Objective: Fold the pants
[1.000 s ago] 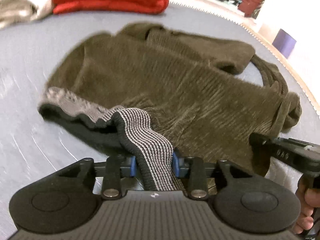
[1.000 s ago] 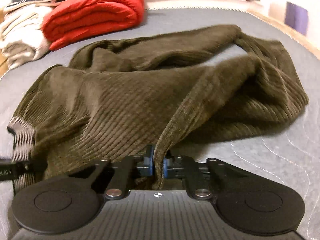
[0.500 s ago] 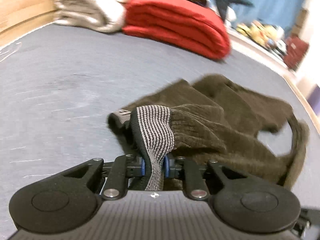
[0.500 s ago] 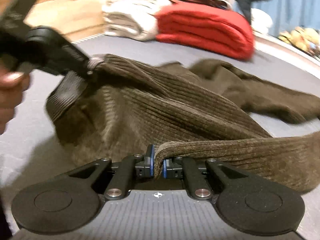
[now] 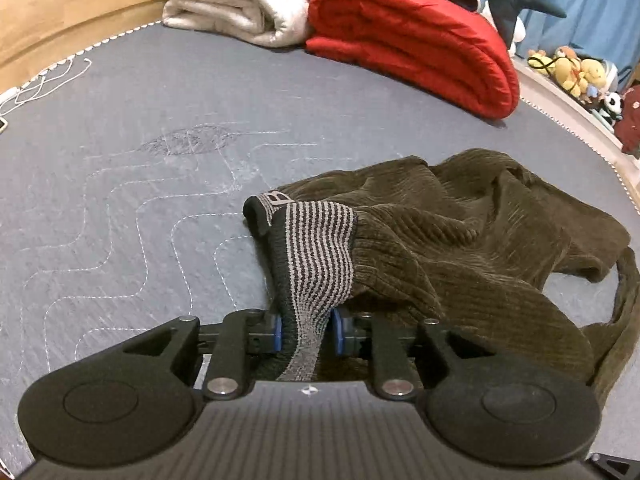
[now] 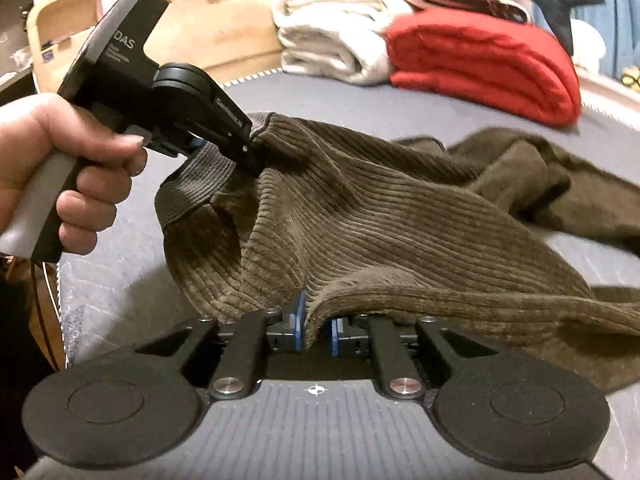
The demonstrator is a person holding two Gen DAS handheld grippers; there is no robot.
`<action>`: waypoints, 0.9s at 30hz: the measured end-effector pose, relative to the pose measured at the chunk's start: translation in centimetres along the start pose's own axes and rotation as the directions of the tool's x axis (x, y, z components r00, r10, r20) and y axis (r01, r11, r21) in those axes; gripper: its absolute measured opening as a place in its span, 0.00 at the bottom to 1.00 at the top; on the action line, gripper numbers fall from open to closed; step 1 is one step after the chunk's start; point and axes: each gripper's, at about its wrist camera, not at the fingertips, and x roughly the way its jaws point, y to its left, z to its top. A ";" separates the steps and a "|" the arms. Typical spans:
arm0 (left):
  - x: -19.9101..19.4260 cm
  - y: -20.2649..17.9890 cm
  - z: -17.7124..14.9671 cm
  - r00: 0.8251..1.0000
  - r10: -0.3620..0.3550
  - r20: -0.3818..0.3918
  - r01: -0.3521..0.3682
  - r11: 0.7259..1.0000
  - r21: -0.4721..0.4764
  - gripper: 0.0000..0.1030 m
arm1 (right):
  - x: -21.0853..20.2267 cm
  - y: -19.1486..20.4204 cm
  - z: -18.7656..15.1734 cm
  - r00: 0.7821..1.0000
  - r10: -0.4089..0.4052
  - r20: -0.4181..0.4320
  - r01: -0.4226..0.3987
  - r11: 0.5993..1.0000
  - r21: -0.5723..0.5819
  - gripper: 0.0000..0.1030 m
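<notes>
The pants [image 5: 460,248] lie crumpled on the grey mattress [image 5: 140,184], no fold made yet. My left gripper [image 5: 306,330] pinches the striped waistband [image 5: 316,256]; my right gripper [image 6: 316,330] pinches a corduroy edge. Spreading flat remains.

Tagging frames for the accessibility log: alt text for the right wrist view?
The right claw is shut on a fold of brown corduroy pants, while the left claw, held in the person's left hand, grips the striped waistband and lifts it off the grey quilted mattress. Behind lie a folded red blanket and white bedding.
</notes>
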 end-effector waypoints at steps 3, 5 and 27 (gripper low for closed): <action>-0.2 -0.1 -0.4 0.999 0.033 -0.007 -0.034 0.999 -0.015 0.51 | -0.7 0.1 0.0 1.000 -0.025 -0.007 0.025 1.000 -0.002 0.33; -0.5 -0.5 -0.4 0.998 0.060 0.019 -0.060 0.998 -0.003 0.55 | -1.5 -0.1 -0.4 1.000 -0.028 -0.003 0.028 1.000 0.004 0.38; -4.1 -9.5 -2.1 0.955 -0.053 0.290 0.001 0.984 0.176 0.68 | -12.8 -15.9 -3.4 0.900 -0.434 0.046 0.314 0.718 0.621 0.56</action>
